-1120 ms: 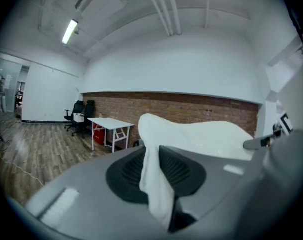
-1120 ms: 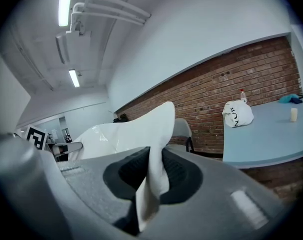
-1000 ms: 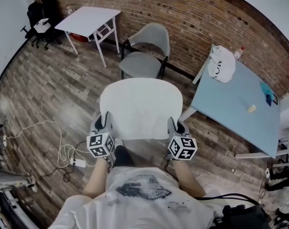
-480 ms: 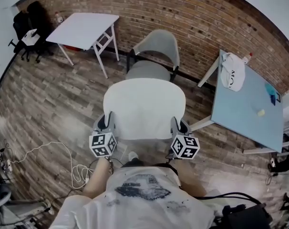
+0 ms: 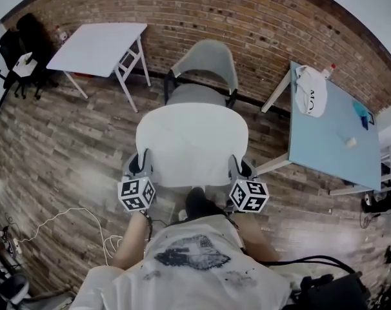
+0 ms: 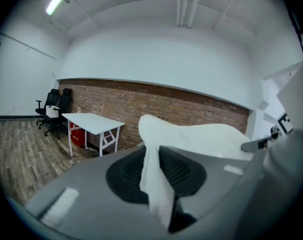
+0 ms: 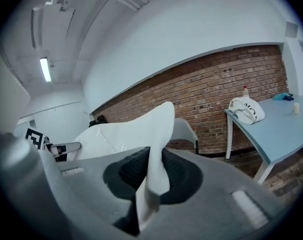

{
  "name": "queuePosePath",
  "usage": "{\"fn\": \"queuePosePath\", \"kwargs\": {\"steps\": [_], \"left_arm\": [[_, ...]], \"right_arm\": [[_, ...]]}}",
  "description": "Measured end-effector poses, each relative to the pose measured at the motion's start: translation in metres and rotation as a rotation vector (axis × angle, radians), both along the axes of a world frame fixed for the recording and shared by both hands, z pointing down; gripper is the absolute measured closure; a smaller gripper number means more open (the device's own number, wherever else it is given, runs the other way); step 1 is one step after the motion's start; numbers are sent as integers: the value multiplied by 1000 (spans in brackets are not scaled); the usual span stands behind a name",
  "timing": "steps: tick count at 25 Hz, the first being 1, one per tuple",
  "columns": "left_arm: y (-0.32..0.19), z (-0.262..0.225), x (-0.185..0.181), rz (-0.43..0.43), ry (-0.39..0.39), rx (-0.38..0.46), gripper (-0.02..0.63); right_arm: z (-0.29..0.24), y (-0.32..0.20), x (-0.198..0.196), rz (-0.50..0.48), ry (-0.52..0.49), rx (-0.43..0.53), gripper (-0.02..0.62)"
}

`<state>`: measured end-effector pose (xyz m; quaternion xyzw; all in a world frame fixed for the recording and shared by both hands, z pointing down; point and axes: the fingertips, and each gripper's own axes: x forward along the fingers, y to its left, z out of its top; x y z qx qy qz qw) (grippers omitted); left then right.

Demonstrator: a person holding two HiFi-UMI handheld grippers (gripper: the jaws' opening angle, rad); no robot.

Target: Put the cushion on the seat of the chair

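Note:
I carry a flat white cushion (image 5: 192, 144) level in front of me, held at its two near corners. My left gripper (image 5: 140, 168) is shut on the cushion's left corner (image 6: 154, 184), which is pinched thin between its pads. My right gripper (image 5: 239, 170) is shut on the right corner (image 7: 152, 179) in the same way. The grey chair (image 5: 205, 60) stands against the brick wall straight ahead. Its seat (image 5: 194, 94) shows just past the cushion's far edge, partly hidden by it. The chair's back (image 7: 184, 129) also peeks out behind the cushion in the right gripper view.
A white folding table (image 5: 95, 44) stands at the back left. At the right is a light blue table (image 5: 331, 134) with a white bag (image 5: 310, 90) and small items on it. Black office chairs (image 5: 18, 44) stand far left. White cables (image 5: 86, 228) lie on the wood floor.
I have walked toward the grey chair with the cushion still held by both grippers. The chair's seat has come to the cushion's far edge, and the cables have slid back to the lower left.

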<state>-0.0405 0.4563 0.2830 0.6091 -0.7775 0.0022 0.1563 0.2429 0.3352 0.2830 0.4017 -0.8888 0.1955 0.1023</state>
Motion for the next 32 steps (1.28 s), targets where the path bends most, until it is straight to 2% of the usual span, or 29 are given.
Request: {"fn": "queuePosePath", "kwargs": {"steps": [13, 26, 32], "left_arm": [[-93, 11, -43, 71, -1, -44, 549], [-263, 22, -93, 132, 2, -100, 549], [-323, 30, -113, 163, 5, -124, 549]], "right_arm": [[22, -76, -37, 71, -6, -52, 548], [33, -224, -82, 108, 20, -97, 548], [38, -275, -99, 126, 27, -111, 548]]}}
